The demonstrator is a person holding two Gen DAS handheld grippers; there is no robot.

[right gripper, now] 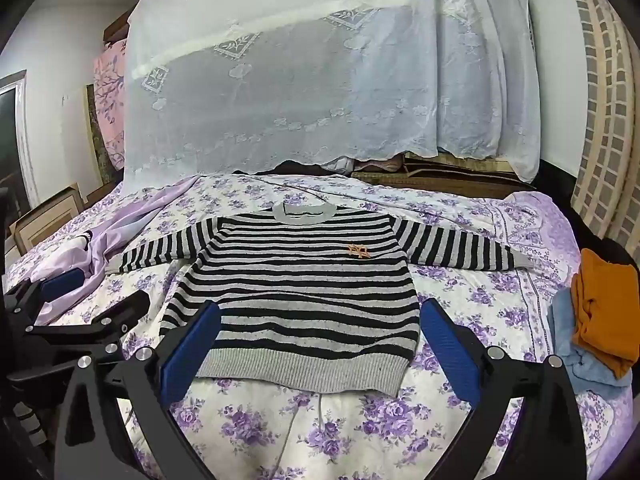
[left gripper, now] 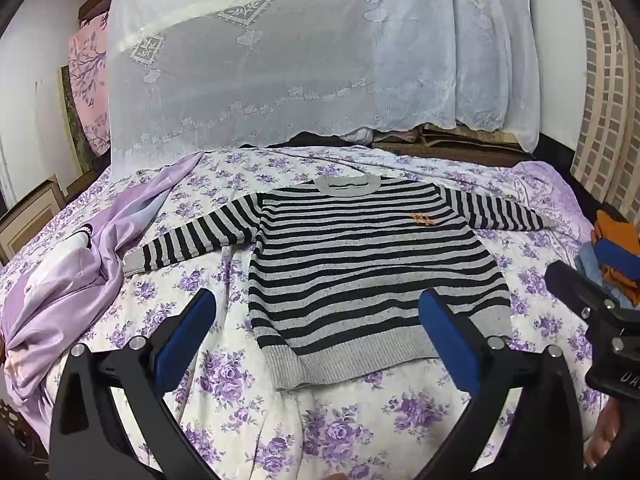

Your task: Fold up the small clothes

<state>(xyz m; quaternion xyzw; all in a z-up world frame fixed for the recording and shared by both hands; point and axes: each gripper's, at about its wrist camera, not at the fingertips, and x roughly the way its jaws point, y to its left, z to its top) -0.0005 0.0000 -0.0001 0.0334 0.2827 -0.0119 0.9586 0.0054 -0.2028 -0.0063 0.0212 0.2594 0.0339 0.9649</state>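
A black-and-grey striped sweater lies flat and face up on the floral bed sheet. Both sleeves are spread sideways, the grey collar is at the far end and the grey hem is nearest me. My left gripper hovers open over the hem's left part, with nothing between its blue pads. My right gripper is open too, its pads spanning the hem from above. Neither gripper touches the sweater.
A crumpled lilac garment lies on the bed to the left. Orange and light-blue clothes are piled at the right edge. A white lace cloth hangs behind the bed.
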